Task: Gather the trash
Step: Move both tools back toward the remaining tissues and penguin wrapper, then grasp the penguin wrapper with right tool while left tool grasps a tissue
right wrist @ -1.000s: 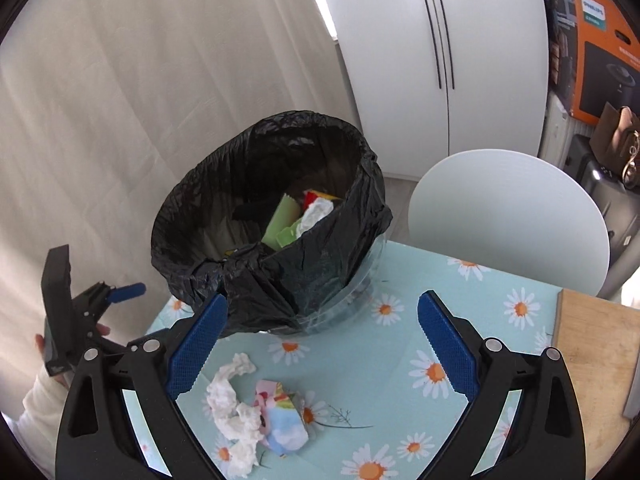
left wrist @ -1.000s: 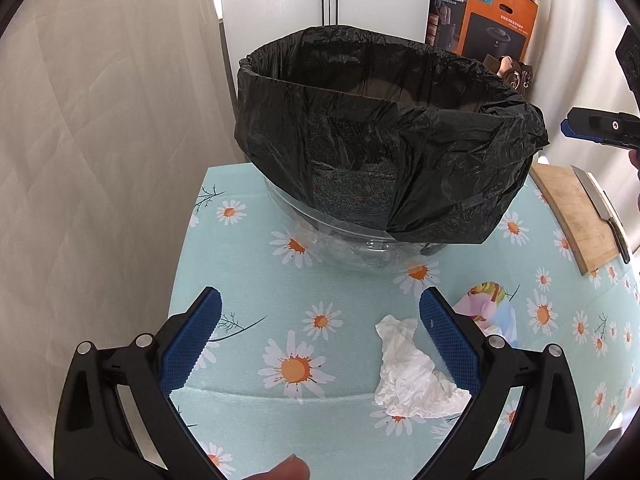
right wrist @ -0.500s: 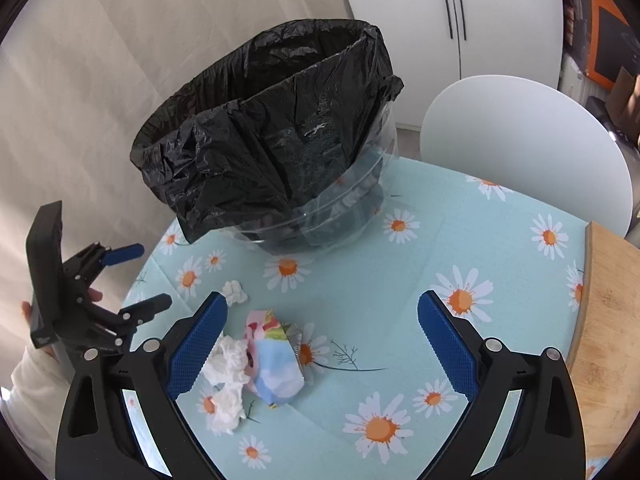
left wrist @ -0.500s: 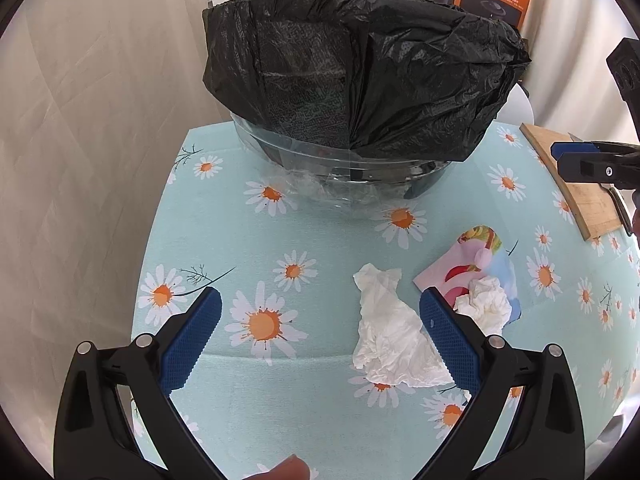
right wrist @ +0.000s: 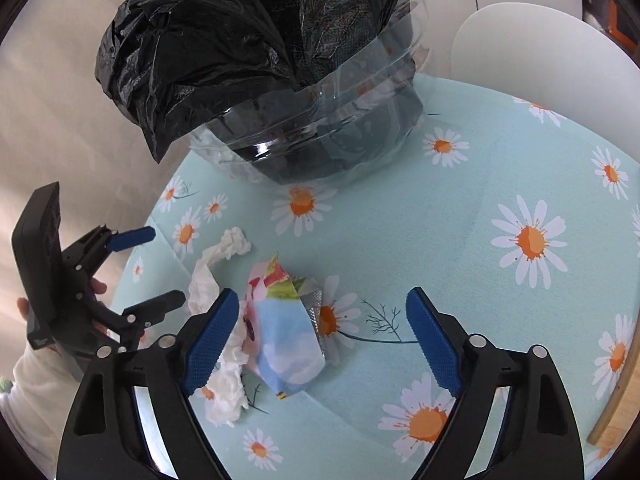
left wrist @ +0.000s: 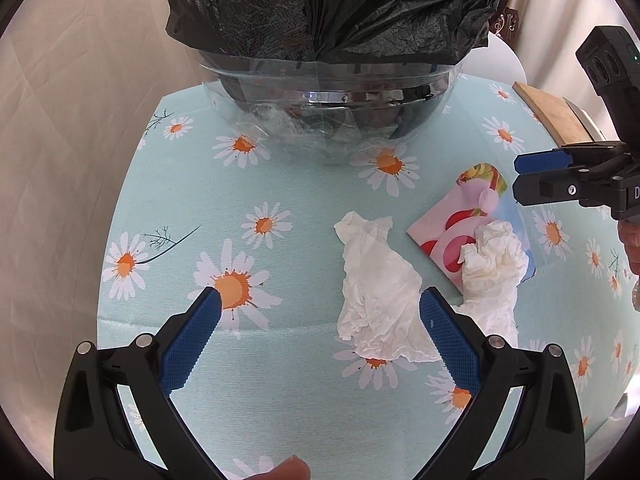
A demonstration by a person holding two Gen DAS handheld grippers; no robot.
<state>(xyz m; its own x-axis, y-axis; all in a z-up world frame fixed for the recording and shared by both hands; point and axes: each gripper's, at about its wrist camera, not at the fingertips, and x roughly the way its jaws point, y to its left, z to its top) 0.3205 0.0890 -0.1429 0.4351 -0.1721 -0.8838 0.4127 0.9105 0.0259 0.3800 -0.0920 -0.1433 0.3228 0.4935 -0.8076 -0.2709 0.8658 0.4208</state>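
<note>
On a round table covered with a light-blue cloth printed with white-and-orange daisies [left wrist: 280,400] stands a clear plastic bin lined with a crumpled black trash bag [left wrist: 332,12], the liner folded down over its rim. In front of the bin lie three pieces of litter close together: a long crumpled white tissue [left wrist: 378,300], a colourful pink, red and blue foil snack wrapper [left wrist: 476,212] just beside it, and a smaller white tissue wad [left wrist: 494,268] resting on the wrapper's near corner. The left gripper [left wrist: 320,304], with black arms and blue textured pads, hangs above the cloth with its jaws spread wide and nothing gripped; the long tissue lies just inside its right-hand finger, partly hidden by it. The right gripper [right wrist: 322,304] is likewise unclenched, though its jaws have just been closing; the snack wrapper [right wrist: 286,332] sits between them, close against the left-hand pad, with no pad seen pressing on it. A wooden cutting board [left wrist: 556,116] rests at the table's far right edge, and a white chair back [right wrist: 540,60] stands behind the table.
</note>
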